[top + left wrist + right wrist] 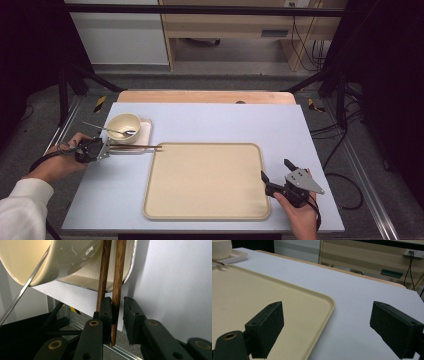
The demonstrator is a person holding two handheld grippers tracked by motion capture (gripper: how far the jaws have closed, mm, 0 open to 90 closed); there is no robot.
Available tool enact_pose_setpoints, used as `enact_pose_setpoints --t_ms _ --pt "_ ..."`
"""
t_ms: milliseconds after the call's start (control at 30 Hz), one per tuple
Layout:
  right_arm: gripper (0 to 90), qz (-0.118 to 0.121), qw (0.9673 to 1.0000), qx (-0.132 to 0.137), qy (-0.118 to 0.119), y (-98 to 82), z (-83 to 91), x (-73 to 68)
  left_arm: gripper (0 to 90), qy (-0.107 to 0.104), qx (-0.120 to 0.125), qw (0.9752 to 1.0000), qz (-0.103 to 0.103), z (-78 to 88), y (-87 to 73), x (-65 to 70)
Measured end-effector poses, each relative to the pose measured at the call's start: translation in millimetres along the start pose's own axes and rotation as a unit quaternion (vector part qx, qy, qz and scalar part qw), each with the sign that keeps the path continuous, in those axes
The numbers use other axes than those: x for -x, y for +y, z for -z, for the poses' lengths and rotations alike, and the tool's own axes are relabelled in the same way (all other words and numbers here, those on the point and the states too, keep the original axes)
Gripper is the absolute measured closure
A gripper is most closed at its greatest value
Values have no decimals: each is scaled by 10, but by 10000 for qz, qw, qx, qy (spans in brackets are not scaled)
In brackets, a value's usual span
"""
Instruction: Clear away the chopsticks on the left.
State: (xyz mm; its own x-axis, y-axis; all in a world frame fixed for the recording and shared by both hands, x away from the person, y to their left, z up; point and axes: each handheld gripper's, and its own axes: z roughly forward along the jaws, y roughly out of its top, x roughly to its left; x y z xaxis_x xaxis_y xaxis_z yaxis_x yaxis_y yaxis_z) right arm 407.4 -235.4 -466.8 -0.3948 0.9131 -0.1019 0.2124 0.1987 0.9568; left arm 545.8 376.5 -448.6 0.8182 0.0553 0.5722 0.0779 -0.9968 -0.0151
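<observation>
Left gripper [117, 308]: jaws nearly closed around two chopsticks [112, 270], a slight gap on one side.
Chopsticks: lying across the small plate [145, 131] beside the bowl [123, 125].
Advice: squeeze both sticks together before lifting.
Right gripper [327, 327]: wide open, empty, beside the tray [205, 180].

Table [210, 120] bears large tray [206, 181] and small tray [145, 131].

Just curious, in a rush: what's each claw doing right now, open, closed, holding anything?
Left gripper: nearly closed around the wooden chopsticks, a gap showing at one pad.
Right gripper: wide open, holding nothing.
</observation>
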Motion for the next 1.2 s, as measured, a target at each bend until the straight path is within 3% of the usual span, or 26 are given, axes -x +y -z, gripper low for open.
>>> enact_pose_setpoints --t_ms 167,400,733,900,967,1200 --pt "123 0 10000 -6 6 -2 -4 -2 830 23 21 10000 -34 14 -13 8" --pt "121 -21 10000 3 32 0 -9 -5 837 30 62 9999 -136 86 -38 56" --pt "122 12 10000 21 48 10 1 -10 838 360 374 9985 -189 392 14 116" --pt "132 50 10000 31 30 59 20 -36 838 579 617 9957 -386 599 190 172" --pt "144 110 9999 -30 55 113 20 -71 838 656 670 9940 -562 687 312 207" --pt "196 352 9989 -205 214 360 32 -201 838 877 937 9891 -723 856 611 234"
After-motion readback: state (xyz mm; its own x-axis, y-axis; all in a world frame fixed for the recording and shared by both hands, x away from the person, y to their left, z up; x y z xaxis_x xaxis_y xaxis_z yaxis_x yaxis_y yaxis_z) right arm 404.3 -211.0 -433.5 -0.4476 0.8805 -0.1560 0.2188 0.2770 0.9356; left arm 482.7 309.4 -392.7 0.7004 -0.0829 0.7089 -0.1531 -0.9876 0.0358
